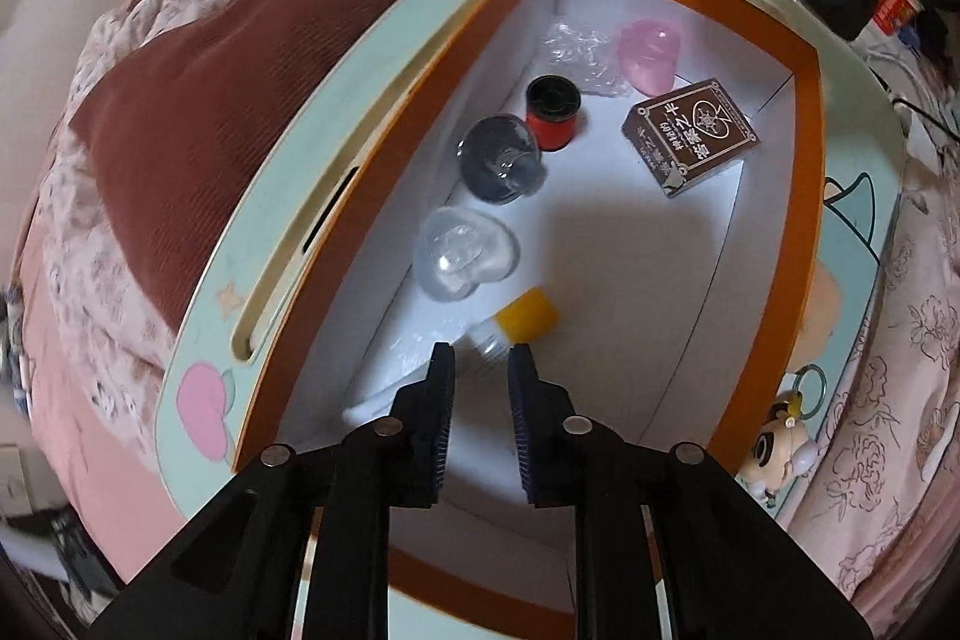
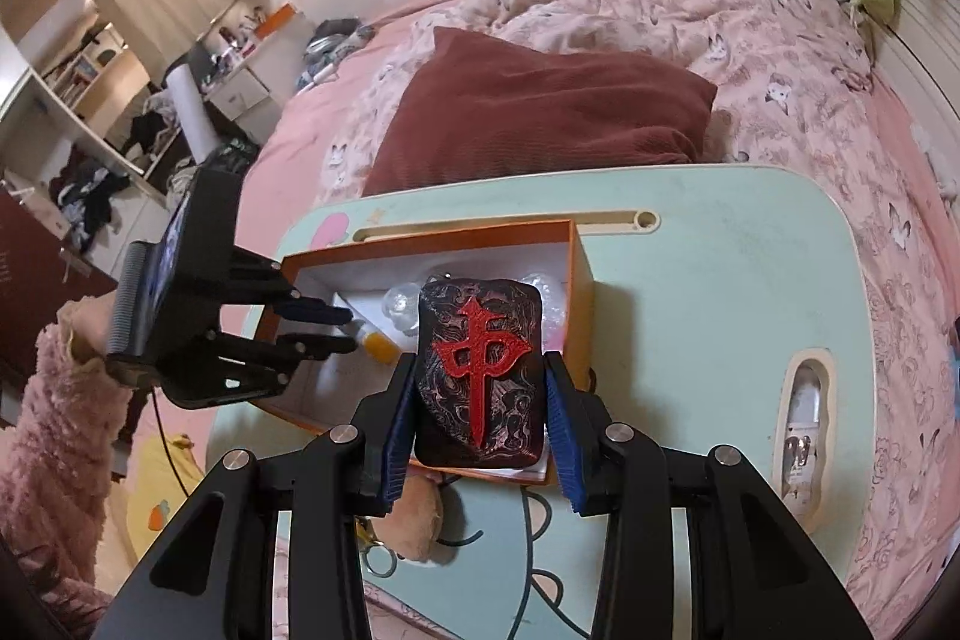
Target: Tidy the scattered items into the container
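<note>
So the orange box (image 1: 807, 196) sits on the mint lap table (image 2: 720, 292) on the bed, and there's decent bare floor left in its middle and right half. The stuff inside hugs the left wall: a red spool (image 1: 553, 112), a dark round lid (image 1: 499, 159) and a clear heart case (image 1: 465, 253), with a brown card box (image 1: 690, 137) and a pink heart case (image 1: 651, 55) toward the far end. The left gripper (image 1: 480, 358) hangs over the near end with its jaws spread, and a small yellow-capped bottle (image 1: 528, 319) lies just past the tips (can't tell if they touch it). The right gripper (image 2: 480, 370) is pinching the mahjong tile (image 2: 483, 370), black with a red character, held over the box's near right rim. The table to the right of the box is wide open, apart from a handle slot (image 2: 807, 424).
</note>
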A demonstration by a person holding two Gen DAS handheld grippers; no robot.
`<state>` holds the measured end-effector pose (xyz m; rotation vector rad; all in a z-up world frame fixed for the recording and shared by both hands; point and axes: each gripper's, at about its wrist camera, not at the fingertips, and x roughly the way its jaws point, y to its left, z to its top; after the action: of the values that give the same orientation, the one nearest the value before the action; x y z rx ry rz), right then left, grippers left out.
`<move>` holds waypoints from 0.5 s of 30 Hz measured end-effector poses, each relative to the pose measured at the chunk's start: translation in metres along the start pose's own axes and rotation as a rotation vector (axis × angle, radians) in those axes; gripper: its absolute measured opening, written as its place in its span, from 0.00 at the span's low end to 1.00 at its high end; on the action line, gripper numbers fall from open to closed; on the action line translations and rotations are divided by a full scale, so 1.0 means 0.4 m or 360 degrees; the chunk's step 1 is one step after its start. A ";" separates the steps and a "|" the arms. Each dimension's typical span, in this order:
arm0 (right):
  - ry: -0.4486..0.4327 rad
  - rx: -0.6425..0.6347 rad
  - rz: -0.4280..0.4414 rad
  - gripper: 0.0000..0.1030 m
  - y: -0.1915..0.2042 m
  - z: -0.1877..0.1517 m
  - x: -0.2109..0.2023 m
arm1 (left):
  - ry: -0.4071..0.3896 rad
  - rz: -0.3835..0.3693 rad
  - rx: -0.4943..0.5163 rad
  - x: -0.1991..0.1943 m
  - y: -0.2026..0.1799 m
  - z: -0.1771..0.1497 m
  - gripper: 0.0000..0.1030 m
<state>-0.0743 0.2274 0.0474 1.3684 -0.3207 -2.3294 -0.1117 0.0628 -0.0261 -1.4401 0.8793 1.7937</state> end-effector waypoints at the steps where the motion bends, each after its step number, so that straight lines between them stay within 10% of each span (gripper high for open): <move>1: 0.0000 0.0004 0.0004 0.37 -0.005 0.000 -0.002 | 0.0005 0.0012 0.0018 0.006 -0.004 0.004 0.25; 15: -0.0035 0.0092 -0.0009 0.37 -0.051 0.001 -0.024 | 0.0035 -0.0034 -0.0010 0.030 -0.027 0.012 0.20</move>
<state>-0.0753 0.2499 0.0470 1.3728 -0.3941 -2.3580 -0.1072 0.0738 -0.0380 -1.4702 0.8668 1.7693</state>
